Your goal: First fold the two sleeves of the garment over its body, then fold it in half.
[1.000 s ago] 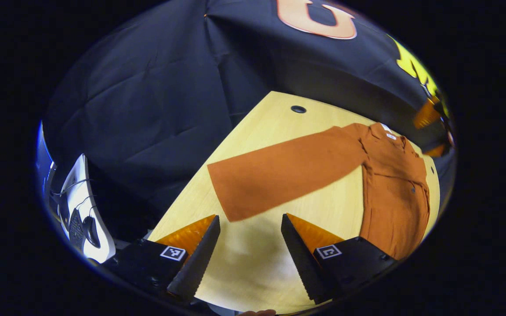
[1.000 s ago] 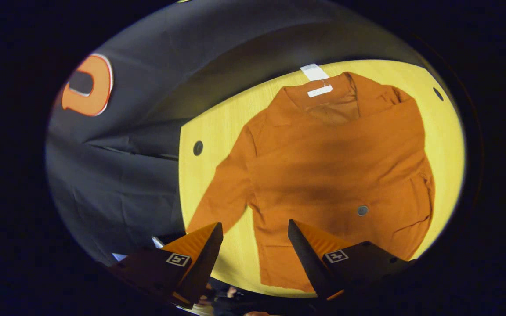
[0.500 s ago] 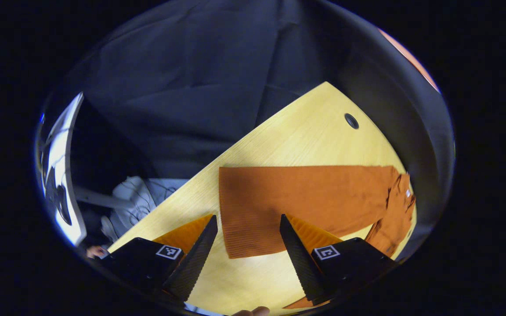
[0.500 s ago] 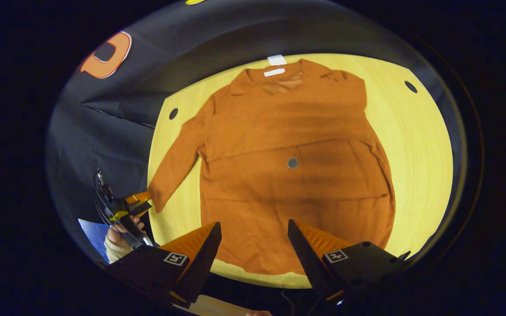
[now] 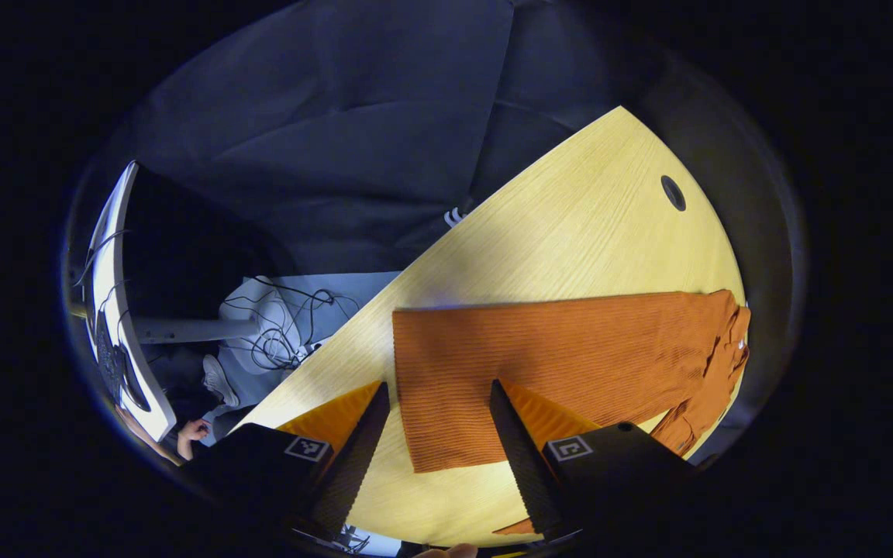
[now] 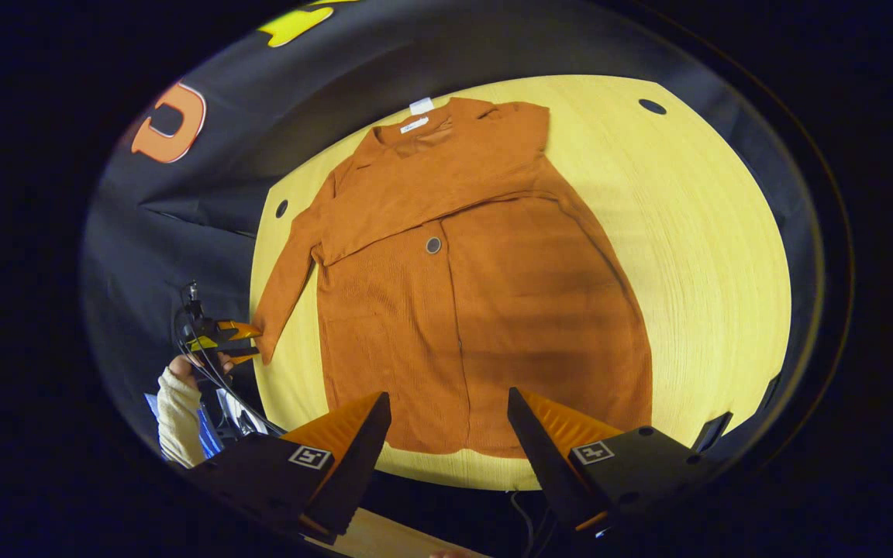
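Left claw [image 5: 435,434]: fingers spread wide, nothing between them, released. It hangs over the cuff end of one sleeve [image 5: 539,372] of the orange garment, the cuff's edge lying below the gap between the fingers. Whether either finger touches the cloth I cannot tell. In the right gripper view the same left claw [image 6: 249,341] sits at the desk's left edge, right at the sleeve [image 6: 284,279] cuff, held by a hand [image 6: 191,364] in a pale sleeve-cuff.

Right claw [image 6: 446,442]: fingers likewise wide apart, gripping nothing, hovering above the near hem of the garment [image 6: 462,294]; it looks clear of the cloth.

Garment: one, orange, ribbed knit, lying flat on the yellow wooden desk [image 6: 710,256], collar at the far side with a white tag [image 6: 419,106], hem toward the right claw. One dark button [image 6: 433,245] near the middle of the front. The sleeve on the left of the right gripper view stretches out and down along the desk, away from the body. The other sleeve lies crosswise over the chest.

Desk: two dark round holes seen in the right gripper view, one [image 6: 281,208] left of the garment, one [image 6: 652,106] far right. Beyond the desk edge in the left gripper view, a tangle of cables [image 5: 284,333] on the floor.
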A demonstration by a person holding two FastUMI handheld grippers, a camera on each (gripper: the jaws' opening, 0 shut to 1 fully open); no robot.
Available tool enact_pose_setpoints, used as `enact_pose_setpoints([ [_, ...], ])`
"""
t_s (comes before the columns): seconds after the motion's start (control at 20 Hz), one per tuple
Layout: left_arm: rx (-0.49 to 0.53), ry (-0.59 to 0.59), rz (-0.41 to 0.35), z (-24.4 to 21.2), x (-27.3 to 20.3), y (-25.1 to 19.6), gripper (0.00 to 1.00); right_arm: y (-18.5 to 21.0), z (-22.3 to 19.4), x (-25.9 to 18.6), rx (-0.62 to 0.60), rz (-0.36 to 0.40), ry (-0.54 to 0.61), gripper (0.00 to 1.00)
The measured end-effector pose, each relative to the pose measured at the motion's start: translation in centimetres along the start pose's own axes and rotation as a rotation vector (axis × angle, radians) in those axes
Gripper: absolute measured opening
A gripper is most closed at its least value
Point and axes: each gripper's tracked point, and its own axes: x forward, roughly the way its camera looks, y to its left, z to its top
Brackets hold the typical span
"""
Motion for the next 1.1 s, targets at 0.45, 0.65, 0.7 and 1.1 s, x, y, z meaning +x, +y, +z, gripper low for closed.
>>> enact_pose_setpoints([
  [0.45, 0.032, 0.061, 0.027, 0.1, 0.2, -1.4, 0.54, -3.3, -3.4, -0.8, 0.055, 0.01, 0.044, 0.96],
  [0.65, 0.086, 0.044, -0.029, 0.4, 0.2, -3.6, 0.13, -5.1, -5.7, -0.6, 0.038, -0.012, 0.103, 0.92],
  [0.7, 0.102, 0.035, -0.06, 0.4, 0.3, -4.5, 0.1, -5.6, -6.0, -0.5, 0.032, -0.025, 0.108, 0.96],
  [1.1, 0.217, -0.073, -0.096, 2.0, -6.0, -10.2, 0.03, -7.5, -6.6, -0.9, 0.094, 0.027, 0.105, 1.0],
])
